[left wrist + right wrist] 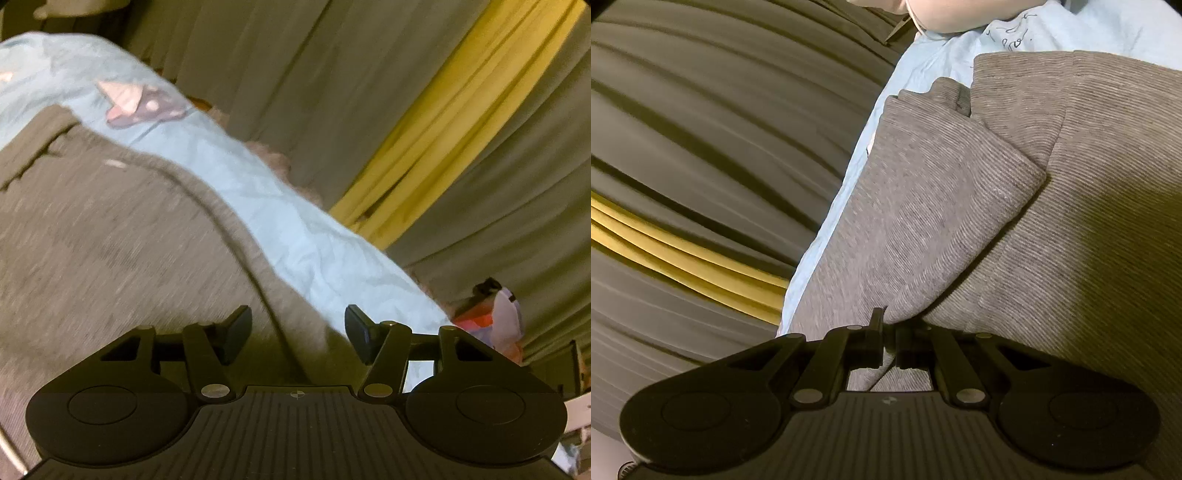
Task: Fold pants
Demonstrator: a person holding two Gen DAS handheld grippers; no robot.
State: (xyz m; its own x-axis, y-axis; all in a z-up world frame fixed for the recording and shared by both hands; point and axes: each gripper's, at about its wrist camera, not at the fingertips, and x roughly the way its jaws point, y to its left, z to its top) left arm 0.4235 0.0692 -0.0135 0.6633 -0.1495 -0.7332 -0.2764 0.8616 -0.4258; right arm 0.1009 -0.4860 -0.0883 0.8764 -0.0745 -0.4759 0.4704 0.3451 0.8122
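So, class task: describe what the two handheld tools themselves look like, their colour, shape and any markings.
Both are matte black plastic. The left tool and right tool each have a ribbed central body with a small round crosshair mark, two large round discs at the sides, and angled linkage arms on silver pivot pins ending in flat rectangular pads. No cables or sleeves show.

Dim yellowish light, motion blur, fisheye edge bending, soft shadows.

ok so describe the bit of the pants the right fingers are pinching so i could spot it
Find the light blue sheet beside the grey and yellow curtains. On it lie grey ribbed pants. The pinched bit is the folded-over flap on top, its lower edge running into the right gripper.
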